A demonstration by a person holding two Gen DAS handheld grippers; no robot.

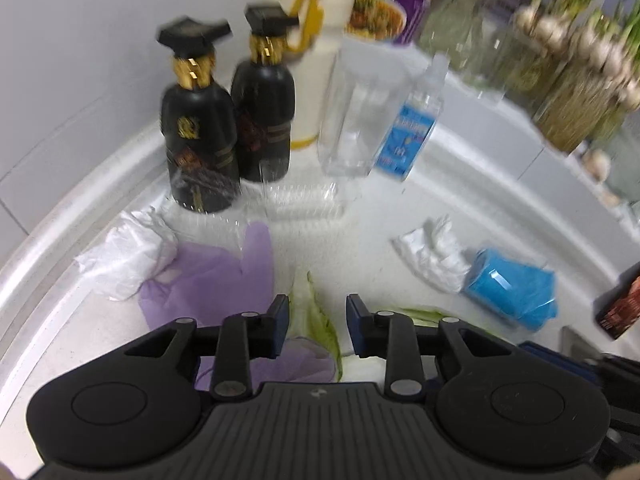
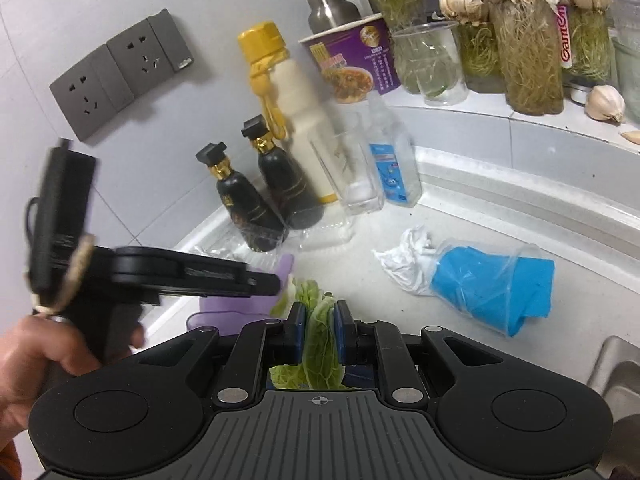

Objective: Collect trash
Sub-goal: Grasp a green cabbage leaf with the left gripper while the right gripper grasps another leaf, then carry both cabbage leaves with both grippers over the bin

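1. Right gripper (image 2: 319, 326): my jaws are closed on a green cabbage leaf (image 2: 320, 344), which runs up between the pads, so the scrap is secured clear of the counter (image 2: 400, 320).
2. Left gripper (image 1: 317, 316): my jaws stand parted with nothing pinched. A pale leaf scrap (image 1: 310, 312) lies on the counter between and below the fingertips, lined up, I judge, for a grasp.
3. To the left of those jaws: a purple glove (image 1: 212, 276), and beyond it a crumpled white plastic bag (image 1: 128, 252).
4. To the right and ahead: a wad of white tissue (image 1: 432, 256) touching a clear cup stuffed with blue material (image 1: 508, 288).
5. Farther ahead, against the wall: two black bottles (image 1: 200, 132), probably kept items, not trash.
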